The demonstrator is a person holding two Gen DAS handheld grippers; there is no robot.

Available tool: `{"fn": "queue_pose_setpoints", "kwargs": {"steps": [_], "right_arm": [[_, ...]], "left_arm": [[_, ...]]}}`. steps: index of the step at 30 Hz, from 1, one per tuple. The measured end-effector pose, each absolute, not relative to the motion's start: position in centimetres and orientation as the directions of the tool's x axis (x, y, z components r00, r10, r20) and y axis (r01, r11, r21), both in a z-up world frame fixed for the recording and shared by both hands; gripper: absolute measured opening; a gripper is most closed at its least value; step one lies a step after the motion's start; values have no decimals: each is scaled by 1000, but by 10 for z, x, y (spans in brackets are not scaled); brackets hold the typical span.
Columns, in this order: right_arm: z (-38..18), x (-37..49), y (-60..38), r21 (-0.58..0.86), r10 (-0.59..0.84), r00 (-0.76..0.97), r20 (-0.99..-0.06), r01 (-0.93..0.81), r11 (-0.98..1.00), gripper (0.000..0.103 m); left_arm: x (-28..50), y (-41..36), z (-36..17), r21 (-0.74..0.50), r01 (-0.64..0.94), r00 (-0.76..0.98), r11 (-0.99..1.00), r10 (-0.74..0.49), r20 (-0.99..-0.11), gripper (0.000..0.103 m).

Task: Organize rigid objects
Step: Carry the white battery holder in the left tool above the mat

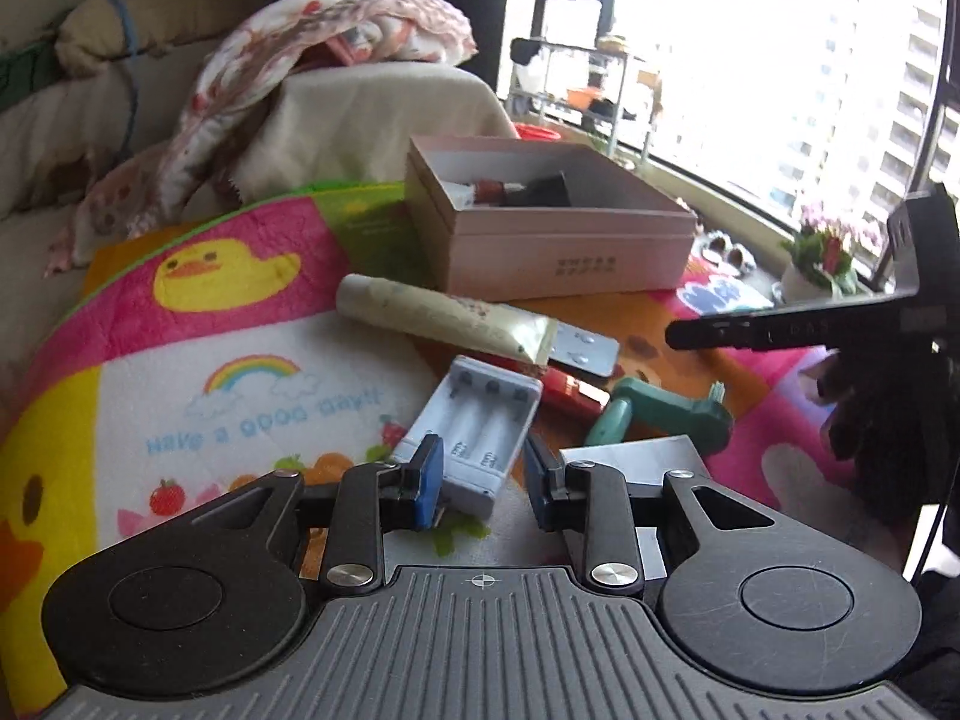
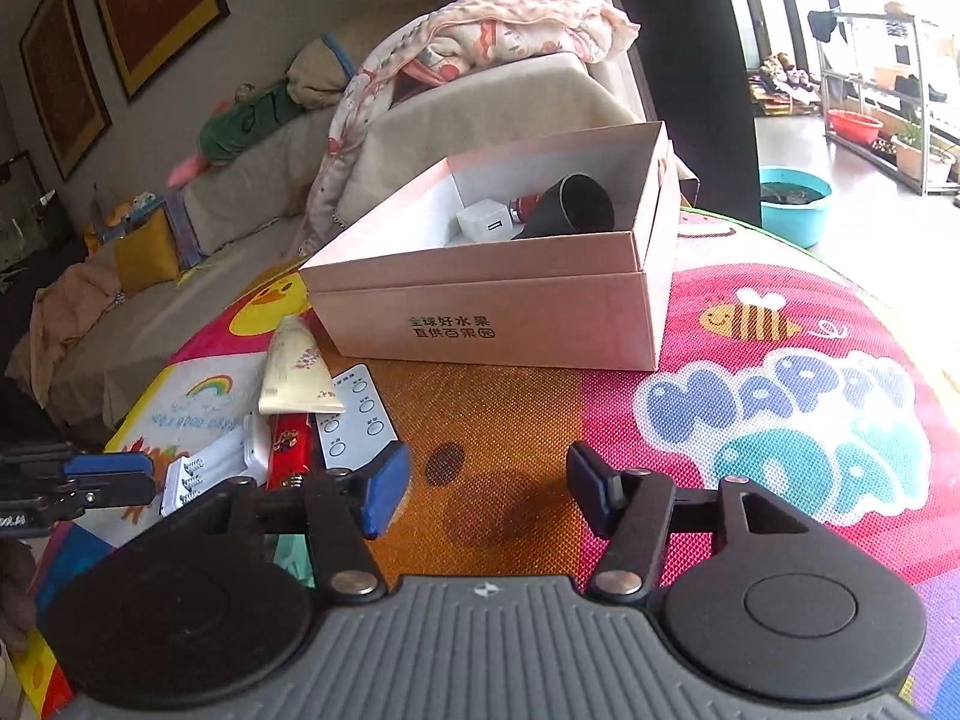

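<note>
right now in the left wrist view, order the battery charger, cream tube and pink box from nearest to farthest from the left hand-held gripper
1. Battery charger, between the fingers of the left hand-held gripper.
2. Cream tube, behind it.
3. Pink box, farthest back.

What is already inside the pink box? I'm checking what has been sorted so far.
Inside the pink box lie a black cup on its side, a white charger cube and a red-capped tube. The front wall hides the box floor, so more may lie there.

White battery charger [image 1: 474, 432] lies tilted on mat (slots up), near pink box [image 1: 558, 240].
</note>
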State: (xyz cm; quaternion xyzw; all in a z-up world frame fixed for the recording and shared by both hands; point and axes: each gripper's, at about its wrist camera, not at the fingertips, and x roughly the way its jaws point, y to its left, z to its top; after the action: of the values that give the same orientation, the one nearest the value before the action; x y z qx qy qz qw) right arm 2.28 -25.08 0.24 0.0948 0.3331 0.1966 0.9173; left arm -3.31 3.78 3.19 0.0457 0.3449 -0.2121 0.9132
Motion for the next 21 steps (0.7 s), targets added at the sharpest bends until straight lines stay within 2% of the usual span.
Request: {"fn": "queue_pose_setpoints", "kwargs": {"steps": [4, 9, 11, 13, 17, 21], "right_arm": [[3, 21, -251, 296, 417, 705, -574, -297, 908, 59], [2, 20, -251, 296, 418, 704, -574, -297, 908, 60], [2, 21, -251, 294, 418, 705, -574, -299, 908, 61], [2, 20, -250, 291, 416, 705, -574, -300, 909, 61], [2, 20, -250, 287, 414, 705, -575, -301, 910, 61], [2, 20, -250, 288, 416, 705, -575, -301, 909, 62]], "left_arm": [[-26, 23, 26, 40, 427, 686, 903, -295, -665, 32], [-25, 12, 26, 55, 478, 665, 876, -321, -674, 33], [-24, 5, 21, 40, 510, 628, 859, -340, -701, 34], [-24, 0, 18, 33, 528, 619, 849, -357, -700, 32], [-22, -1, 18, -38, 543, 584, 839, -411, -700, 36], [-30, -2, 21, -9, 566, 590, 824, -412, -694, 36]]}}
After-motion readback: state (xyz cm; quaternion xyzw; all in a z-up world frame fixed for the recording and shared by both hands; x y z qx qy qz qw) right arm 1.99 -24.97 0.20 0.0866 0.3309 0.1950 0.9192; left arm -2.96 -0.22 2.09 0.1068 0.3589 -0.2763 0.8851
